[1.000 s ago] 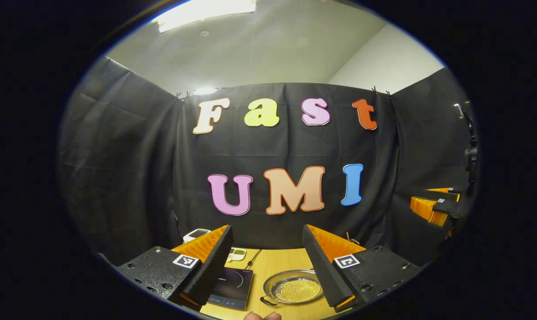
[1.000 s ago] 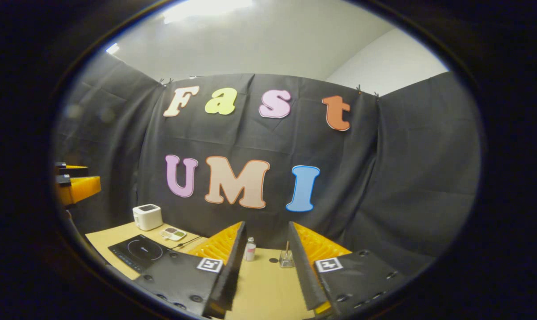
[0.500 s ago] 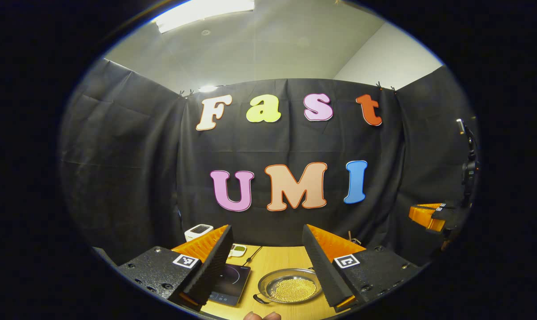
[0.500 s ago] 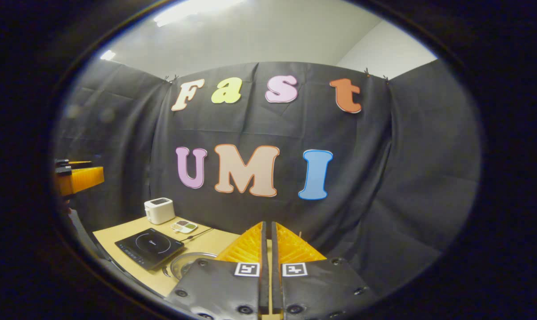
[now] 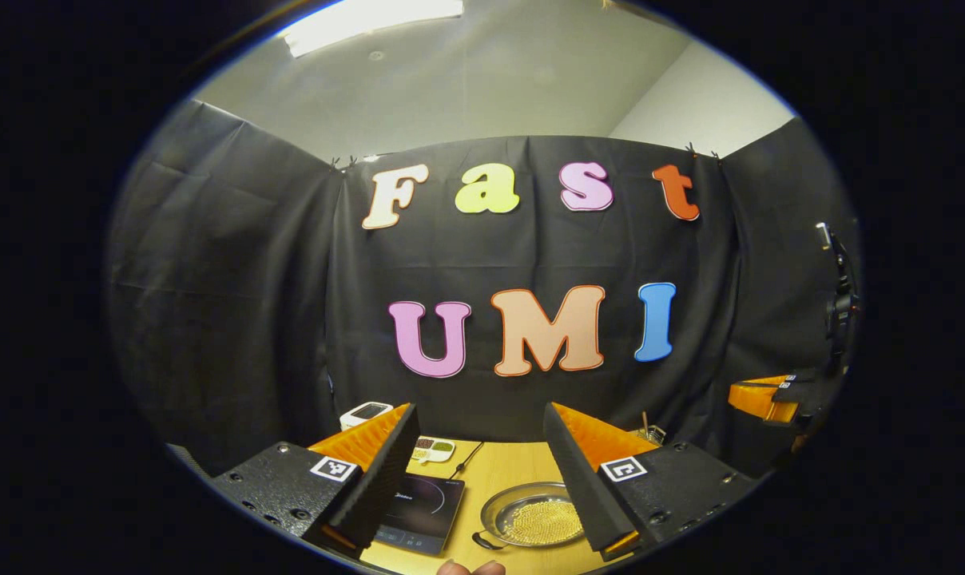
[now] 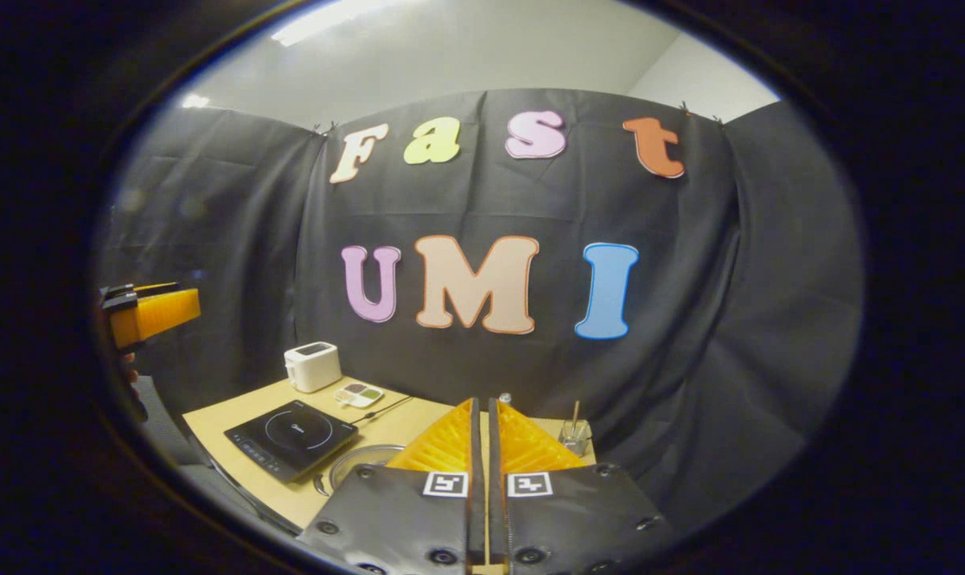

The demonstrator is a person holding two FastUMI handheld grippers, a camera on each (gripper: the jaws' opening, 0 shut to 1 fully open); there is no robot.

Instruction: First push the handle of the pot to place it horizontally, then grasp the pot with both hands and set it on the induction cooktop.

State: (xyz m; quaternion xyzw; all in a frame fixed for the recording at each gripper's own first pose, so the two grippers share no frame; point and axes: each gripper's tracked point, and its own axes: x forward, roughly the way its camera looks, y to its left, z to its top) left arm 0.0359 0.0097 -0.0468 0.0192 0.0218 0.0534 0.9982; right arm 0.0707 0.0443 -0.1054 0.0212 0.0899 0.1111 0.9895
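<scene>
Left gripper (image 5: pixel 479 463) held high above the wooden table (image 5: pixel 502 471), fingers spread wide, nothing btwn them. Right gripper (image 6: pixel 479 447) also up off the table, fingers pressed together w/ only a thin slit showing, nothing held.

Landmark = induction cooktop (image 5: pixel 420 511), flat black slab w/ ring marking, lying on the table. In left gripper view the pot (image 5: pixel 535 517), a shallow metal pan w/ yellow beads inside, sits just beside the cooktop on its right, not on it; one small dark loop handle (image 5: pixel 482 541) sticks out at the near-left rim. Far handle hidden by the left gripper's right finger.

In right gripper view the pot's rim peeks out just right of the cooktop, mostly hidden behind the right gripper.

Behind the cooktop: white toaster (image 6: pixel 312 366) at the far table edge, small divided dish (image 6: pixel 358 393) near it, black cord (image 6: pixel 379 411) running from the cooktop's back. Well right of the cooktop, a glass w/ stick (image 6: pixel 574 434).
</scene>
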